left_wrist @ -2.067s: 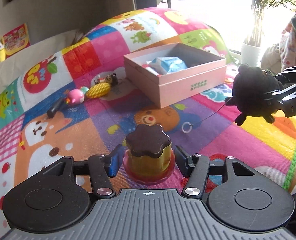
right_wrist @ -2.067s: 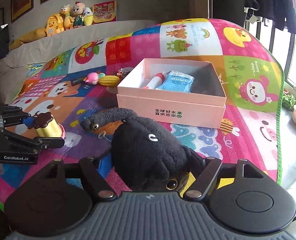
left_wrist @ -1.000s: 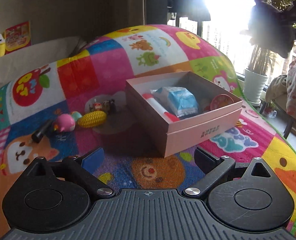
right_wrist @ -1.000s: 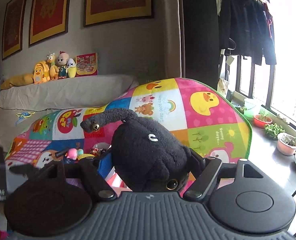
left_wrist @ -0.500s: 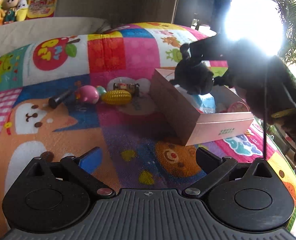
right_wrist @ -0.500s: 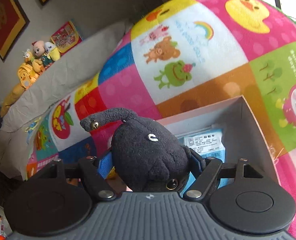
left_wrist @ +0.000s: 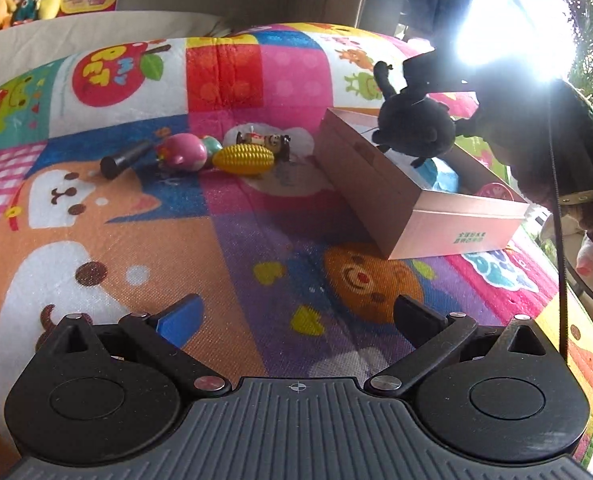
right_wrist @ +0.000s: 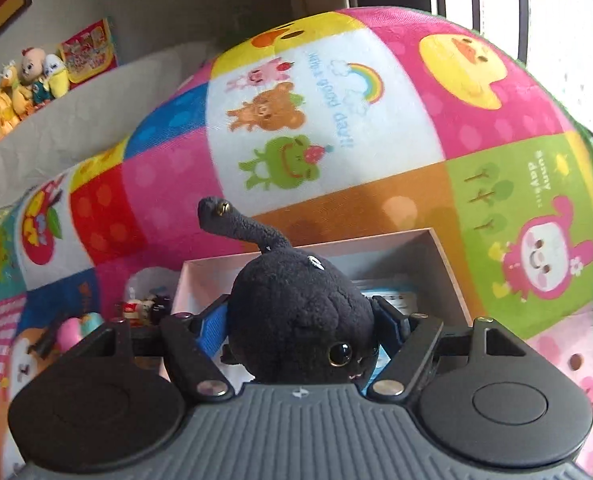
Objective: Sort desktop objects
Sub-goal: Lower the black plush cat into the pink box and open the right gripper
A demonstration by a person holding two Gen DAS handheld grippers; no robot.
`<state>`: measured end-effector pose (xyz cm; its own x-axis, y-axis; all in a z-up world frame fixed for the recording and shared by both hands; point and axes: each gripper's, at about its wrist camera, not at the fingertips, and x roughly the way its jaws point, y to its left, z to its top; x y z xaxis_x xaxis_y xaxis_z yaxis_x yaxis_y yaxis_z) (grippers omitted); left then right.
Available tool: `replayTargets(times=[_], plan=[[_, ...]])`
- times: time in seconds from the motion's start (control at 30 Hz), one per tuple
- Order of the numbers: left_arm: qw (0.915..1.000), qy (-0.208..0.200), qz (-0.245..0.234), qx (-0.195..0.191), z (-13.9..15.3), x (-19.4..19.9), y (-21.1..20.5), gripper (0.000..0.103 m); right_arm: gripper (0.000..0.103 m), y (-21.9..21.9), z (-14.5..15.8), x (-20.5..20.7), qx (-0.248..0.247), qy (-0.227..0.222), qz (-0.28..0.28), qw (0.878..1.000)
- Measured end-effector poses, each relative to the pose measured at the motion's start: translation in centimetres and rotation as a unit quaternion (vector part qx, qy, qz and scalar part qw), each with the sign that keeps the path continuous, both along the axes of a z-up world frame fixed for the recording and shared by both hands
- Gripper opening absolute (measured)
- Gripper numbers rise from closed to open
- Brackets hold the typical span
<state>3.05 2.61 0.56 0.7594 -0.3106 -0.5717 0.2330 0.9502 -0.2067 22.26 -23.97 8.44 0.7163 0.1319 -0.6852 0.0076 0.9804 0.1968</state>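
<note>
Right wrist: pink box [right_wrist: 452,280] — blue packet [right_wrist: 396,294] inside.

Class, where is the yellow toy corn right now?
In the left wrist view, the toy corn lies on the play mat, between the pink egg toy and the pink box.

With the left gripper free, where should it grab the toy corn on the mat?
Take the yellow corn across its thick middle, from above. It lies flat on its side, lengthwise left to right, with the pink toy crowding its left end.
</note>
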Motion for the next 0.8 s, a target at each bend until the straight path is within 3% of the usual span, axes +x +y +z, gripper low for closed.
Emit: replayTargets(times=[0.07, 0.17, 0.2, 0.33, 0.43, 0.53, 0.63, 0.8], plan=[[1.0000, 0.001, 0.000, 0.003, -0.1, 0.0, 0.0, 0.103, 0.073, 0.7, -0.4, 0.9, 0.018, 0.014, -0.004, 1.000], [1.0000, 0.002, 0.000, 0.000, -0.1, -0.1, 0.1, 0.103, 0.072, 2.4, -1.9, 2.1, -0.059, 0.020, -0.062, 0.996], [1.0000, 0.003, 0.000, -0.001, -0.2, -0.1, 0.1, 0.103, 0.072, 2.5, -2.5, 2.3, -0.063, 0.026, -0.065, 0.996], [0.9999, 0.013, 0.003, -0.006, -0.3, 0.2, 0.2, 0.103, 0.074, 2.6, -2.9, 1.7, -0.001, 0.060, -0.013, 0.998], [1.0000, 0.009, 0.002, -0.005, -0.3, 0.0, 0.2, 0.103, 0.077, 1.7, -3.1, 1.7, 0.032, 0.092, -0.024, 0.995], [0.9999, 0.009, 0.004, -0.011, -0.3, 0.0, 0.4, 0.103, 0.077, 1.5, -2.9, 0.9, -0.002, 0.068, -0.033, 0.997], [0.9997, 0.011, 0.007, -0.019, -0.3, 0.1, 0.7, 0.103, 0.089, 1.5, -1.8, -0.7, -0.005, 0.040, -0.015, 0.999], [0.9997, -0.002, 0.025, -0.004, 0.3, 0.2, 1.8, 0.103, 0.090, 1.2, 2.2, -3.4, -0.040, -0.053, -0.001, 0.998]])
